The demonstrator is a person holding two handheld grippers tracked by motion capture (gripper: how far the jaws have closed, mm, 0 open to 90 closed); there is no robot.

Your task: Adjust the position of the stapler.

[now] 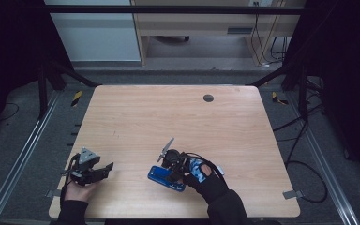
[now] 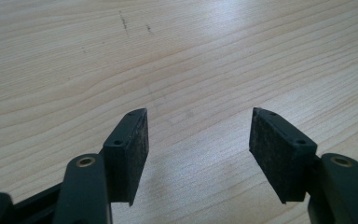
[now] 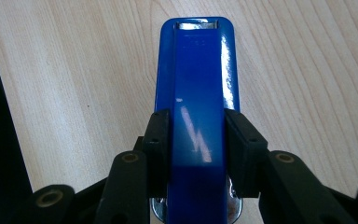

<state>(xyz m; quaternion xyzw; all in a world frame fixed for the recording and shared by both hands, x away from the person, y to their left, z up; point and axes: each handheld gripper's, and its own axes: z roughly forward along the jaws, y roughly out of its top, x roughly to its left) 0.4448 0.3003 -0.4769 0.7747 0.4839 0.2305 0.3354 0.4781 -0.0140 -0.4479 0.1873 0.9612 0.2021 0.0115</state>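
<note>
Right gripper point(image 3: 196, 140): jaws clamped on the stapler's point(image 3: 198, 88) glossy sides, near the table's point(image 1: 136, 112) front edge.
Left gripper point(image 2: 198, 140): wide apart, holding nothing.
Risk: slick plastic — stapler may slip or twist if lifted.

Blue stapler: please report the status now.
Right hand-held gripper shut on blue stapler, on table. Left hand-held gripper open, empty. Nothing in the way.

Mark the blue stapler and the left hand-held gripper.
blue stapler point(image 3: 198, 93), right gripper view, on its top cover.
left hand-held gripper point(image 2: 198, 144), left gripper view, midway between its open jaws.
</note>
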